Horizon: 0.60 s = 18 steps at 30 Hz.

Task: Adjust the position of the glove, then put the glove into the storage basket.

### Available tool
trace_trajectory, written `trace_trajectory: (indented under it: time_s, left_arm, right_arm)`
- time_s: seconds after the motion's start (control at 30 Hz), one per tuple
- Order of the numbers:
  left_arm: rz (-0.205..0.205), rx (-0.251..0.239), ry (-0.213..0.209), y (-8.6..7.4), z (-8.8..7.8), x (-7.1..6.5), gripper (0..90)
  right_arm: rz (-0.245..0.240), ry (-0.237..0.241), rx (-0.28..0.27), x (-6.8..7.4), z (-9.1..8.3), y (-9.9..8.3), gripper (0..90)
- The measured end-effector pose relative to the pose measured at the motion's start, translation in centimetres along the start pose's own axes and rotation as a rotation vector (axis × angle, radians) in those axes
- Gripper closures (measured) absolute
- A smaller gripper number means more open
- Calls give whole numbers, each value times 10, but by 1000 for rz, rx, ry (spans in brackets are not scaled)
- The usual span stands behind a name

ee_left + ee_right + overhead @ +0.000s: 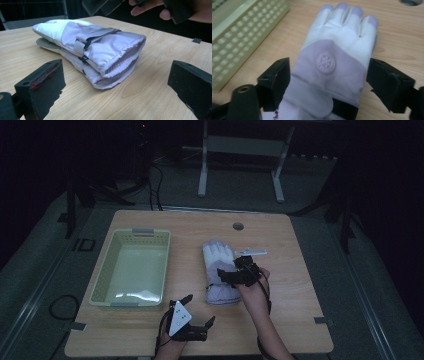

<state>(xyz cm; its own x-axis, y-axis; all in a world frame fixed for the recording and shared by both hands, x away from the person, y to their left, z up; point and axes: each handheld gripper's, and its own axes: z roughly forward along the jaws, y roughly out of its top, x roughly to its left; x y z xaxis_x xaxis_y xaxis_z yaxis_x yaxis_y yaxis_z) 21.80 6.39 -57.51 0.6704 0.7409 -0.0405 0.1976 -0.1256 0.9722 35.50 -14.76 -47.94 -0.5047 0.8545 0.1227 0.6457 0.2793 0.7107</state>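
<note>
High view: room beyond the tabletop (150, 330) is dark, little to make out there. A pair of pale lilac gloves (220, 272), stacked, lies mid-tabletop, fingers pointing away from the person; its near right edge is covered by the right gripper (239, 270), whose jaw gap is hard to read from here. Left gripper (200, 310) rests at the near edge, jaws spread wide, holding nothing, well apart from the gloves. A pale green perforated basket (102, 280) stands left of the gloves, nothing in it. Left gripper view: both jaws stand far apart at the bottom corners, bare wood between them; the gloves (100, 52) lie ahead, cuffs toward the camera, one on the other; the right hand (175, 10) is cut off at the top edge. Right gripper view: slightly blurred; jaws wide, flanking the top glove (332, 65) at either side without pressing it; cuff cut off at the bottom; basket wall (239, 35) at left.
</note>
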Motion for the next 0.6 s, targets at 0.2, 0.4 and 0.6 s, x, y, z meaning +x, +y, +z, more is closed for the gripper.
trace_trajectory:
  time_s: [0.2, 0.4, 0.6]
  left_arm:
    - [-6, 4, 8, 0, 1, 0, 12]
    - [-31, -2, -14, 0, 2, 2, 12]
    - [-39, 46, -41, 3, 8, 1, 12]
  right_arm:
    - [-72, 79, -29, -9, -6, -3, 143]
    - [-210, 79, -85, -24, -11, -9, 145]
    - [-276, 72, -101, -37, -23, -9, 143]
